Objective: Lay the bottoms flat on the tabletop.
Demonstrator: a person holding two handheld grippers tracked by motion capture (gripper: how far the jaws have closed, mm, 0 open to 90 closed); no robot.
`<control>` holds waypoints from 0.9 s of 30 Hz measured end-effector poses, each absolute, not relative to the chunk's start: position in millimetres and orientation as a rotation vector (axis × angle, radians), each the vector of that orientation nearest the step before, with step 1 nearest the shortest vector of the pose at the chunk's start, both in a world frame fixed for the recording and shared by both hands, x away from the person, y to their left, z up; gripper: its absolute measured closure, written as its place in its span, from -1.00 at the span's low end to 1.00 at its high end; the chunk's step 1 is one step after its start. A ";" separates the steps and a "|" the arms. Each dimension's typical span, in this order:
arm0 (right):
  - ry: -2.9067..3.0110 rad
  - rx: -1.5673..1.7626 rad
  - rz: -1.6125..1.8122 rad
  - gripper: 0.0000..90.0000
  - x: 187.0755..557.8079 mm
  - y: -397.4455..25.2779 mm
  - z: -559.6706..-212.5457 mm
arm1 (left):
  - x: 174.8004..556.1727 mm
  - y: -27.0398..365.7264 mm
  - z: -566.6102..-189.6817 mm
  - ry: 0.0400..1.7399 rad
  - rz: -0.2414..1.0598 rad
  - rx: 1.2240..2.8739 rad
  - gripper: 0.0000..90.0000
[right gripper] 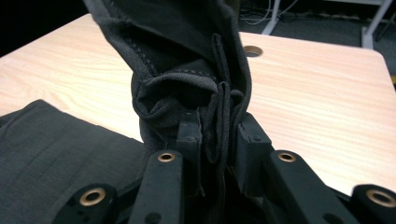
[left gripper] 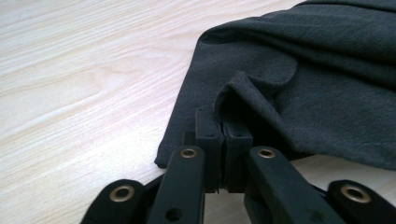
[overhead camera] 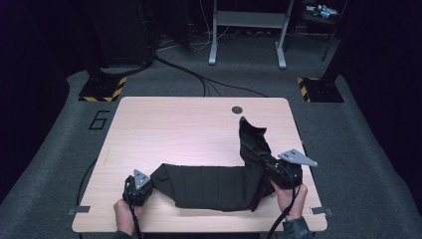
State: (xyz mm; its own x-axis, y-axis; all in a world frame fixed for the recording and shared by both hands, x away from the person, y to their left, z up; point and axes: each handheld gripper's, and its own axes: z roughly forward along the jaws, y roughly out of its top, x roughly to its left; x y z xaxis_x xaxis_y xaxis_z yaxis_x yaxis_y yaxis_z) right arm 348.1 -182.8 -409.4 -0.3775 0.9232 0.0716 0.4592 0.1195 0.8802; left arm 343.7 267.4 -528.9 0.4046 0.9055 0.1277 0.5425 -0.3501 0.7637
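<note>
Both hands come in at the near edge of the tabletop point(overhead camera: 149, 119), each working a gripper on one end of a dark cloth point(overhead camera: 214, 186). In the left gripper view, the left gripper point(left gripper: 223, 135) has its jaws pressed together on a small raised pleat of the cloth's edge, close to its corner, while that end otherwise lies flat on the wood. Such a pinch near the corner looks meant to anchor that end and keep it low. In the right gripper view, the right gripper point(right gripper: 217, 140) has its jaws closed as far as a thick bunch of folded layers allows, so a gap stays between them, packed with fabric. From the high view this end is lifted off the wood, with a tongue of cloth standing up above the gripper toward the far side. One end pinned and the other raised suggests the cloth is being folded or stretched out along the near edge; which of the two I cannot tell.

Fabric is dark grey to black, matte, with a fine weave, a stitched hem along the left edge and seam lines near the right bunch. It lies as a long band across the front of the tabletop, creased lengthwise, and looks limp and fairly heavy. A round hole point(overhead camera: 237, 109) sits in the far part of the tabletop, well apart from the cloth.
</note>
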 end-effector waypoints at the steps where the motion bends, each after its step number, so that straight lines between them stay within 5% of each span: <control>1: 1.898 1.334 1.202 0.65 348.1 -182.8 -409.4 | 343.7 267.4 -528.9 1.229 0.733 2.026 0.97; 21: 1.766 1.631 1.104 0.51 331.3 -250.6 -452.7 | 339.6 274.3 -530.4 1.236 0.814 2.034 0.99; 24: 1.778 1.698 1.042 0.34 326.9 -258.4 -461.7 | 339.9 276.1 -529.2 1.236 0.787 2.041 0.98; 25: 1.785 1.740 1.007 0.06 323.5 -264.1 -467.6 | 340.1 276.2 -529.3 1.244 0.791 2.028 0.81; 26: 1.785 1.740 1.007 0.06 323.5 -264.1 -467.6 | 340.2 277.2 -527.9 1.255 0.772 2.023 0.81; 27: 1.781 1.754 0.990 -0.13 321.4 -267.5 -469.8 | 340.4 279.4 -526.3 1.265 0.741 2.011 0.55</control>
